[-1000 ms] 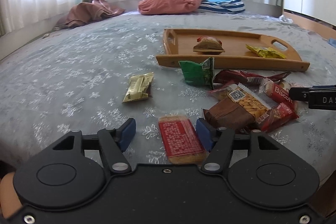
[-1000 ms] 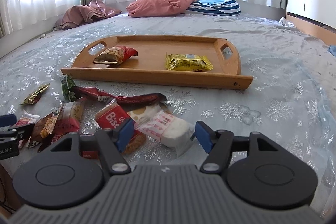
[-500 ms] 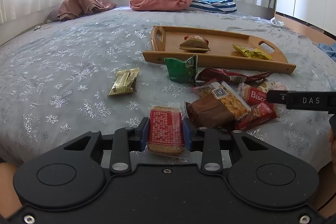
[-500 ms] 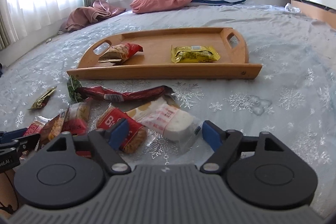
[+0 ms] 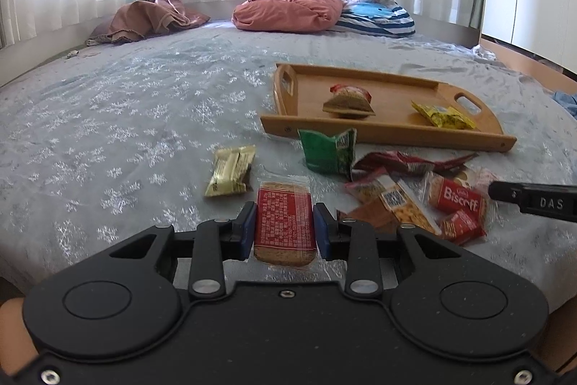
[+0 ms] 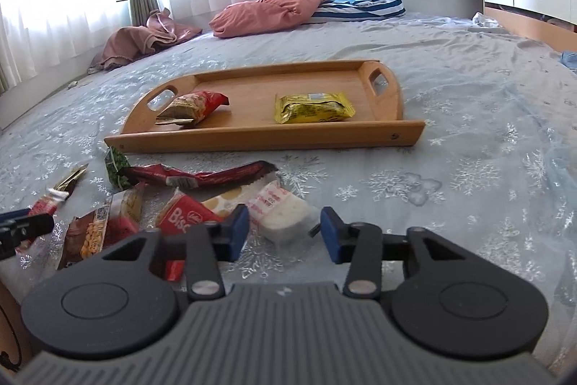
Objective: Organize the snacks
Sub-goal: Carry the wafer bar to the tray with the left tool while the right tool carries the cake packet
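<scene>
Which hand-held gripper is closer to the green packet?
The left. The left hand-held gripper, shut on a red cracker pack, sits just before the green packet. The right hand-held gripper is off to its right, around a white packet.

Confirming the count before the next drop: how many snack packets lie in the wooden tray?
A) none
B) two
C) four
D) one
B: the wooden tray holds only a red-tipped packet near its left handle and a yellow packet toward the right.

Black left hand-held gripper (image 5: 285, 230), grey ribbed right hand-held gripper (image 6: 285, 231), blue pads (image 5: 246, 229).
</scene>
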`<act>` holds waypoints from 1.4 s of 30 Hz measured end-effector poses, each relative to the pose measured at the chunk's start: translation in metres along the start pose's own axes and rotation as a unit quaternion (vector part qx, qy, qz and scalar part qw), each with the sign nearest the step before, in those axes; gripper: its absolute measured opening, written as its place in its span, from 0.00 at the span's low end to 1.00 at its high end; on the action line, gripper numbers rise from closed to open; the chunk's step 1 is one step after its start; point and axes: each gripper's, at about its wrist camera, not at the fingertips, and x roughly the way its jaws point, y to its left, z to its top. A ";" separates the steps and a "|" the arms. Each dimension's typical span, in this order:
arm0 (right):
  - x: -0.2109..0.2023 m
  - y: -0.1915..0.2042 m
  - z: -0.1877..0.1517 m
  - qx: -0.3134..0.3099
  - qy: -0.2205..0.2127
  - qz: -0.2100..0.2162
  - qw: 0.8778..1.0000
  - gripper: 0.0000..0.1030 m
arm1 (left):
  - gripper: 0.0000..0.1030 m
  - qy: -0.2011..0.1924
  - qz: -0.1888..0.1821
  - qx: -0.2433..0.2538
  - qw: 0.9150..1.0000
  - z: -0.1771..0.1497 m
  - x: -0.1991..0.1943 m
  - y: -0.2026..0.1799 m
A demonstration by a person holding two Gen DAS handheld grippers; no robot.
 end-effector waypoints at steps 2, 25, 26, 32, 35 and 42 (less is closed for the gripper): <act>0.001 -0.002 0.000 0.000 0.002 0.000 1.000 0.62 | 0.31 -0.003 0.001 0.000 1.000 0.003 0.001 0.000; 0.017 0.011 0.010 -0.049 0.011 0.000 0.999 0.45 | 0.31 -0.010 -0.021 0.001 1.000 0.026 0.012 -0.006; 0.016 0.011 0.011 -0.048 0.010 0.000 0.999 0.45 | 0.31 -0.011 -0.021 0.002 1.000 0.028 0.012 -0.006; 0.007 0.011 0.024 -0.043 -0.010 -0.003 0.999 0.45 | 0.31 -0.021 -0.028 -0.008 0.999 0.048 0.020 -0.006; 0.005 0.010 0.031 -0.045 -0.016 -0.007 0.999 0.45 | 0.31 -0.026 -0.032 -0.009 0.999 0.059 0.026 -0.005; 0.012 0.003 0.056 -0.048 -0.028 -0.025 0.998 0.45 | 0.31 -0.034 -0.033 -0.022 0.999 0.088 0.047 -0.004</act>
